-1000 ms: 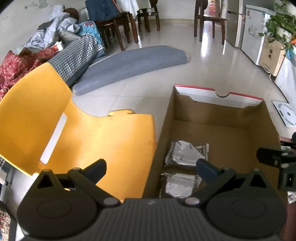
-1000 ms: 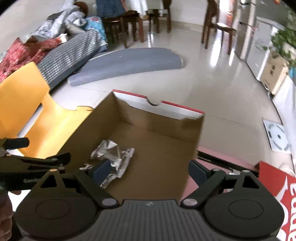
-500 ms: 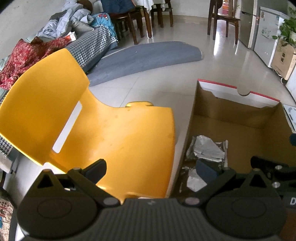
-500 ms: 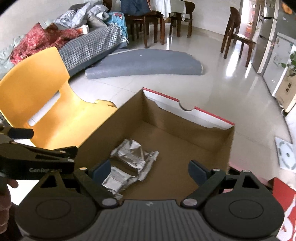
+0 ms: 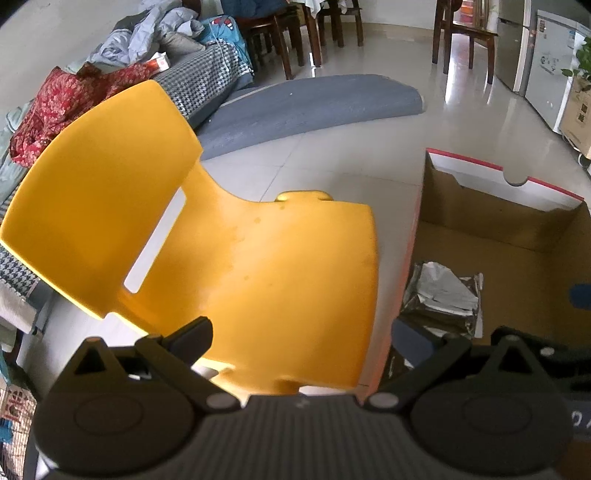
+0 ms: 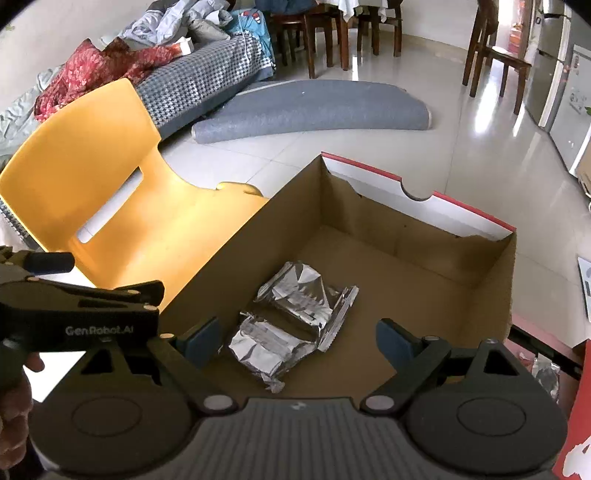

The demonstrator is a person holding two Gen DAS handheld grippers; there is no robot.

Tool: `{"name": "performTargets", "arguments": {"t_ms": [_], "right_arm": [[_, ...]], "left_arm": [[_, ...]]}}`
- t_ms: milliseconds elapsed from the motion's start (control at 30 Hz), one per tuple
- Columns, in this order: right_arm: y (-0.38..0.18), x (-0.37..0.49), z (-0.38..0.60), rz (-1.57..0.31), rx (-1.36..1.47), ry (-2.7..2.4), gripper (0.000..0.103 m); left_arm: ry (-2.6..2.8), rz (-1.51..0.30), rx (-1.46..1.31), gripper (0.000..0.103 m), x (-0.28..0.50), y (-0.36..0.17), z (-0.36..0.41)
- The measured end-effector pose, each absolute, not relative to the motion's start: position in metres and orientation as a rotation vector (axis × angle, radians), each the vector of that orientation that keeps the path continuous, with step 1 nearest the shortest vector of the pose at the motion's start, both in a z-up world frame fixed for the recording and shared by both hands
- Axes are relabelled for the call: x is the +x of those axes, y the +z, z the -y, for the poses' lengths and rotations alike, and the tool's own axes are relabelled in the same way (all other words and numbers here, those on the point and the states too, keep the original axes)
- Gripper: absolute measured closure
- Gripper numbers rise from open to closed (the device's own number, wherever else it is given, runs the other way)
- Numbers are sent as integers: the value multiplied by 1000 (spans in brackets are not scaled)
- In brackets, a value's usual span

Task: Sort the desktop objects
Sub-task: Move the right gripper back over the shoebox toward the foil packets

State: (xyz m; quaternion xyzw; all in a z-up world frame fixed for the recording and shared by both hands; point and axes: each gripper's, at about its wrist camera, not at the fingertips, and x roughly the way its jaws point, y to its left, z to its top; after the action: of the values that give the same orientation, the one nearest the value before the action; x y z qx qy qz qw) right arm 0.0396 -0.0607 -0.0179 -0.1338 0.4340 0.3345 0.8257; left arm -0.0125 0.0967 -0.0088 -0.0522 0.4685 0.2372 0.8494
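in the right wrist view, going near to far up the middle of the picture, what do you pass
right hand-held gripper → foil packets → bare floor of the cardboard box → the box's white red-edged flap → shiny tiled floor → rolled grey mat → dark wooden chairs

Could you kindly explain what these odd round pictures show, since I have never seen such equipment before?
A person holds a two-finger gripper in each hand, each carrying a wide-angle camera looking along its fingers. One picture comes from the left gripper, the other from the right gripper. Both are open and hold nothing. Ahead stands an open cardboard box with crumpled silver foil packets lying inside. Beside it is a yellow plastic chair. The left gripper also shows at the right view's edge.
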Motion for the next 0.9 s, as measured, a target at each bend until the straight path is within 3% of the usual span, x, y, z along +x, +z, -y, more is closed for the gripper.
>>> {"name": "performTargets", "arguments": {"t_ms": [300, 533, 900], "right_arm": [[-24, 53, 60, -963, -243, 660, 15], [-32, 60, 60, -1003, -251, 658, 33], [-57, 64, 47, -1108, -267, 660, 34]], "left_arm": [[516, -999, -102, 0, -15, -13, -104], [526, -1012, -78, 0, -15, -18, -105], [549, -1036, -63, 0, -13, -25, -107]]}}
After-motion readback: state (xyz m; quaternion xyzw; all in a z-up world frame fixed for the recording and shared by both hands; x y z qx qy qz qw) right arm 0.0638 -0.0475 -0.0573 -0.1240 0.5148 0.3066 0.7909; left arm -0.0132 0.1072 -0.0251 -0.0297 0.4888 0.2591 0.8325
